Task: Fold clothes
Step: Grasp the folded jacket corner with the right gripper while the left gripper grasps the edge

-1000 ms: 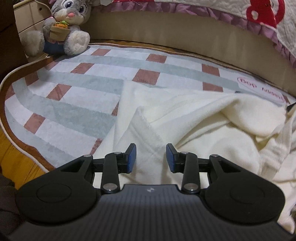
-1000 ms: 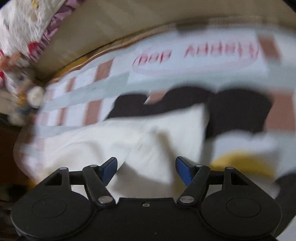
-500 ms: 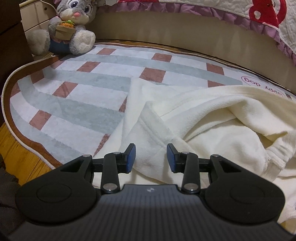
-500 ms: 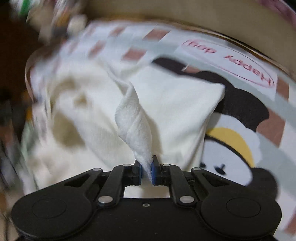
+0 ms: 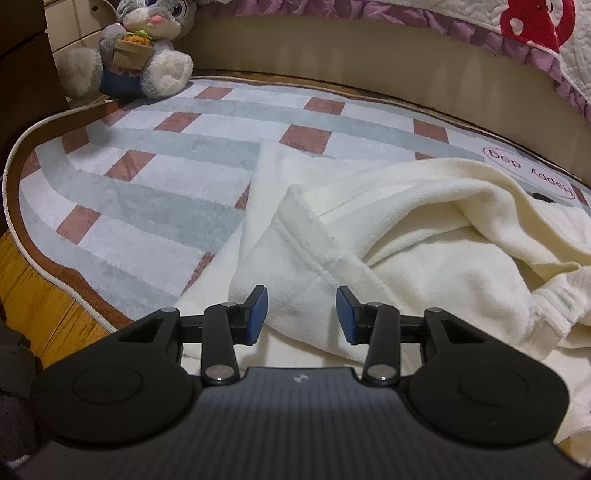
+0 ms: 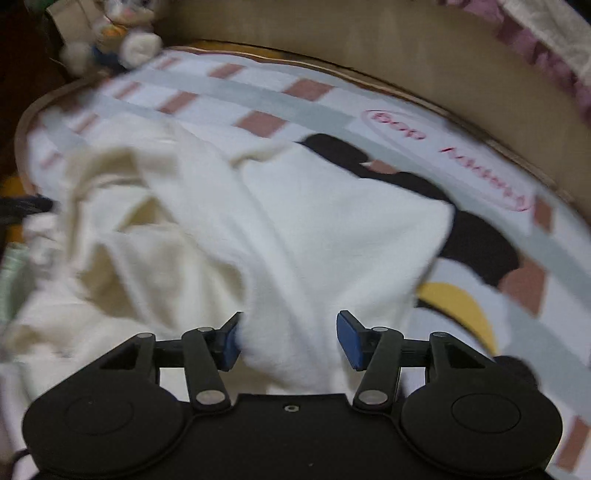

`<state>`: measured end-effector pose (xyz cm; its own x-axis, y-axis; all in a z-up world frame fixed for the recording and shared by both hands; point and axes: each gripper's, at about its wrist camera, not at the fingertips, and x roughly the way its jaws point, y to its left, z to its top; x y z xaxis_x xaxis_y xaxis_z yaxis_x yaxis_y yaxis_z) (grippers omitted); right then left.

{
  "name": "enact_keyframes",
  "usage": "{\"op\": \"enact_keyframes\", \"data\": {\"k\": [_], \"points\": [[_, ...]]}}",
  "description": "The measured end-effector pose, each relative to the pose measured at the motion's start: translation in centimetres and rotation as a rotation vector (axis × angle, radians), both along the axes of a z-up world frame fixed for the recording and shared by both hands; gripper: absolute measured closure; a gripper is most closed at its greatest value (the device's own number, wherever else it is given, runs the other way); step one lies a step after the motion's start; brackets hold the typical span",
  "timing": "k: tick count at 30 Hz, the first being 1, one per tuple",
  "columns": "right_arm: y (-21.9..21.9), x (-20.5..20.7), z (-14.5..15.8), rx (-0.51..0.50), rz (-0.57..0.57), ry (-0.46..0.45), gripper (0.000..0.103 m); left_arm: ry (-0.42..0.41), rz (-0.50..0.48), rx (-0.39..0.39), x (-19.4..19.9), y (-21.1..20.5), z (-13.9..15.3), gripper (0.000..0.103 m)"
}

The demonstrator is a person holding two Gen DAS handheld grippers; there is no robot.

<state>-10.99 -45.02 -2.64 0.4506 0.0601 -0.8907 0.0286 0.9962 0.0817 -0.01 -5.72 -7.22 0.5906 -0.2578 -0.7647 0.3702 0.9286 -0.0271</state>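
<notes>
On the far left a toy bunny (image 5: 142, 44) sits at the edge of a rug (image 5: 147, 206) with gray stripes and red-brown squares. A soft cream robe (image 5: 406, 236) lies bunched up on the right part of the rug. The left gripper (image 5: 301, 317) hangs just over a fold of the robe. Its jaws are opening, and the blue pads are not pressing on the cloth. The right gripper (image 6: 288, 341) is over the robe too. Its jaws are also opening. Cloth lies between them and touches one pad, but nothing is pinched. This view is blurry. A bed cover (image 5: 535, 33) hangs at the top right.
</notes>
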Motion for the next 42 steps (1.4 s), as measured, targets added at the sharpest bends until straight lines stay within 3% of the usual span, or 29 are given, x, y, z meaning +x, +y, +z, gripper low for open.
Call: {"op": "enact_keyframes", "data": {"k": [4, 8, 15, 20, 25, 28, 30, 35, 42], "points": [[-1.8, -0.4, 0.0, 0.070, -0.085, -0.036, 0.047, -0.009, 0.002, 0.008, 0.0, 0.1, 0.0, 0.062], [-2.6, -0.8, -0.6, 0.114, -0.149, -0.051, 0.076, -0.003, 0.004, 0.004, 0.1, 0.1, -0.1, 0.062], [-1.5, -0.9, -0.5, 0.073, -0.113, -0.070, 0.076, -0.030, 0.004, -0.029, 0.1, -0.3, 0.6, 0.062], [-2.4, -0.9, -0.6, 0.099, -0.163, -0.074, 0.075, -0.029, -0.011, -0.019, 0.0, -0.8, 0.4, 0.062], [-2.0, -0.9, -0.5, 0.089, -0.139, -0.072, 0.075, -0.042, -0.005, -0.020, 0.1, -1.0, 0.5, 0.061], [-1.4, -1.1, 0.4, 0.069, -0.084, -0.084, 0.082, -0.061, 0.007, -0.024, 0.4, -1.2, 0.9, 0.058], [-0.9, -1.6, 1.4, 0.020, -0.045, -0.092, 0.088, -0.078, 0.009, -0.028, 0.4, -1.5, 1.2, 0.057], [-0.1, -3.1, 3.2, -0.132, -0.003, -0.096, 0.091, -0.088, -0.012, -0.028, 0.0, -2.1, 1.3, 0.056], [-2.4, -2.9, 0.9, 0.007, -0.162, -0.068, 0.090, -0.080, -0.012, -0.007, 0.0, -2.5, 0.6, 0.055]]}}
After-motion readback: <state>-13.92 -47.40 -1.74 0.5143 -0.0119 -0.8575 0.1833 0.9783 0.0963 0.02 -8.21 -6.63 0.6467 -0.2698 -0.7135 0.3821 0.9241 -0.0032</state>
